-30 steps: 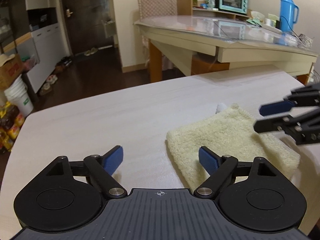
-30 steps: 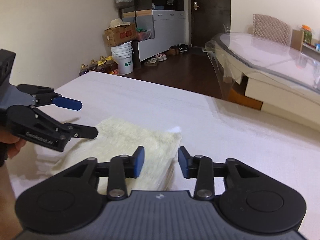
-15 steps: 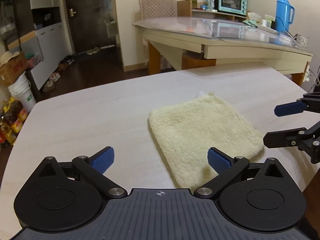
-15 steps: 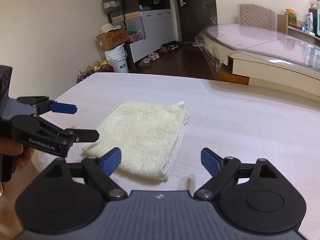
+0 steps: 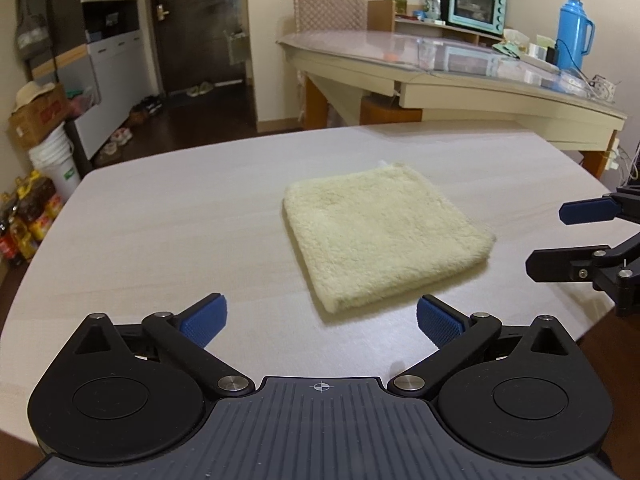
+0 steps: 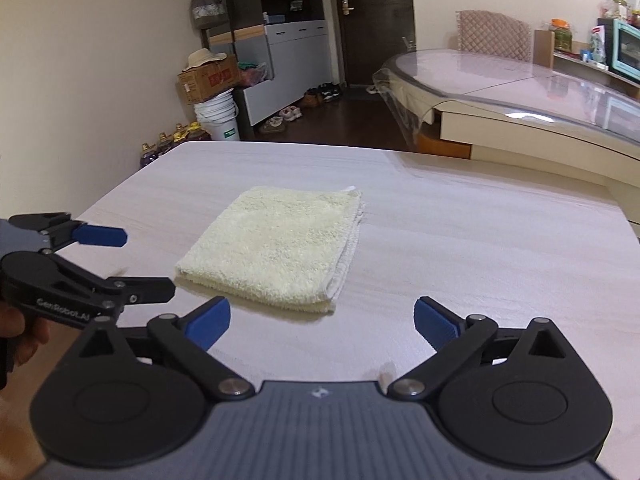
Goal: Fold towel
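Note:
A cream towel (image 5: 382,234) lies folded into a thick square on the pale wood table (image 5: 160,240); it also shows in the right wrist view (image 6: 276,248). My left gripper (image 5: 320,318) is open and empty, held back from the towel's near corner. It also shows at the left of the right wrist view (image 6: 148,264). My right gripper (image 6: 322,320) is open and empty, a little short of the towel's near edge. It shows at the right of the left wrist view (image 5: 546,238), apart from the towel.
A glass-topped dining table (image 5: 440,64) with a teal oven (image 5: 476,8) and blue flask (image 5: 574,32) stands beyond the table's far edge. A white bucket (image 6: 218,120), box and bottles sit on the floor by the cabinet.
Both grippers have pulled back and up from the towel. The right gripper's jaws went from narrow to wide open. The towel lies folded and free on the table.

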The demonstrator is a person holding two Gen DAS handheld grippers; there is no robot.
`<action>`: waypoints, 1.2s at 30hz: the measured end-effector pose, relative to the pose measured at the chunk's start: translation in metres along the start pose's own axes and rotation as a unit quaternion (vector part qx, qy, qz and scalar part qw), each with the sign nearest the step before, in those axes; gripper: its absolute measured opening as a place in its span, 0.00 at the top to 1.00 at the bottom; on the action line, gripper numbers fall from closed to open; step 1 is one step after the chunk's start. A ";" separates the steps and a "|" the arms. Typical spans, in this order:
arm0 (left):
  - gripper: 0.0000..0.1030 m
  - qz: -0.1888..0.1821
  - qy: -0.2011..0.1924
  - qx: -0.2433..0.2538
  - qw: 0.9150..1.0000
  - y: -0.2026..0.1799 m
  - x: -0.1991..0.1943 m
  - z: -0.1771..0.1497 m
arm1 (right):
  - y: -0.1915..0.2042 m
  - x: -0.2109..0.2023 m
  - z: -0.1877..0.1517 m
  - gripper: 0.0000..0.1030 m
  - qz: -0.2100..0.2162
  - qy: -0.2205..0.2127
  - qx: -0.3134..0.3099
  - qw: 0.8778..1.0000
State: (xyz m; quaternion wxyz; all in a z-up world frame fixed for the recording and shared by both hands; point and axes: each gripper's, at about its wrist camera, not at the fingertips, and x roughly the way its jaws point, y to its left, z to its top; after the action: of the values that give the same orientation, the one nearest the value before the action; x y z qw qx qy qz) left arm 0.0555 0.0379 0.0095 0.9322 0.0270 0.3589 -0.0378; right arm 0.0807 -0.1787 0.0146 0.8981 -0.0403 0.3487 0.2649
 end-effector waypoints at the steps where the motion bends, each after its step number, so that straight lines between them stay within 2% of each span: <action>1: 0.00 0.000 -0.002 -0.002 1.000 -0.002 -0.004 -0.001 | 0.002 -0.005 -0.001 0.02 -0.002 -0.002 0.000 1.000; 6: 0.00 0.000 -0.008 -0.006 1.000 -0.009 -0.017 -0.004 | 0.007 -0.023 -0.011 0.01 -0.003 -0.016 0.009 1.000; 14: 0.00 -0.001 -0.007 -0.018 1.000 -0.014 -0.021 -0.011 | 0.007 -0.033 -0.024 0.00 -0.011 -0.008 0.017 1.000; 24: 0.00 0.006 -0.002 -0.042 0.999 -0.011 -0.023 -0.021 | 0.010 -0.035 -0.029 0.00 -0.011 -0.005 0.020 1.000; 36: 0.00 0.012 -0.008 -0.044 0.999 -0.008 -0.025 -0.026 | 0.012 -0.036 -0.031 0.00 -0.015 -0.005 0.013 1.000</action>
State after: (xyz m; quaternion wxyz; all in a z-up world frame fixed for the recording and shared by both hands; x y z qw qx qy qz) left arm 0.0188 0.0337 0.0072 0.9356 -0.0103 0.3528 -0.0107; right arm 0.0339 -0.1923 0.0158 0.9040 -0.0328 0.3470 0.2476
